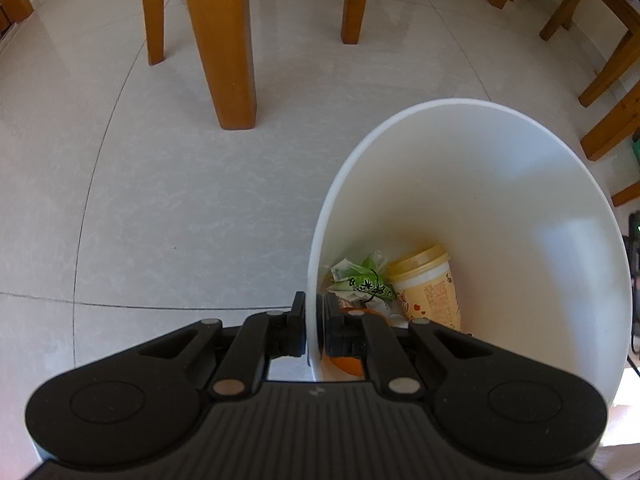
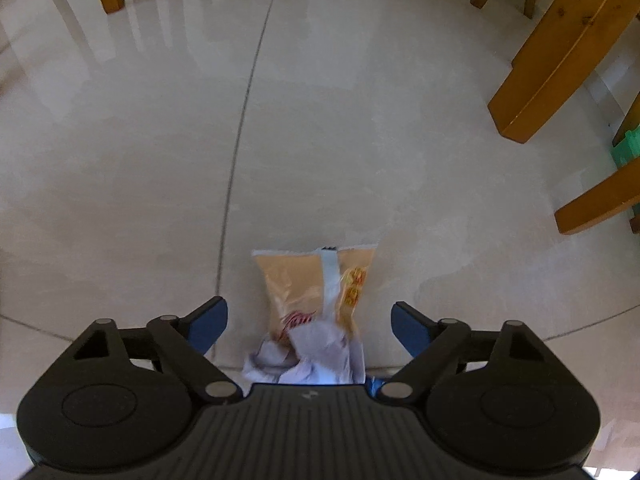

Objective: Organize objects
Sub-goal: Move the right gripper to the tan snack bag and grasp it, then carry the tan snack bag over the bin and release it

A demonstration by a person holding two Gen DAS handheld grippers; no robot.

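Observation:
In the left wrist view my left gripper [image 1: 313, 326] is shut on the near rim of a white bin [image 1: 500, 208], one finger outside the wall and one inside. Inside the bin lie a yellow-lidded cup [image 1: 430, 284], a crumpled green and white wrapper [image 1: 362, 282] and something orange [image 1: 348, 362]. In the right wrist view my right gripper [image 2: 310, 326] is open and empty, its blue pads either side of a torn orange snack bag [image 2: 316, 296] lying on the tiled floor [image 2: 360, 140] between the fingers.
Wooden chair and table legs [image 1: 224, 40] stand on the floor beyond the bin and at the right [image 2: 560, 60]. A green object [image 2: 626, 148] sits at the far right by the legs. Open tiled floor [image 1: 180, 200] lies left of the bin.

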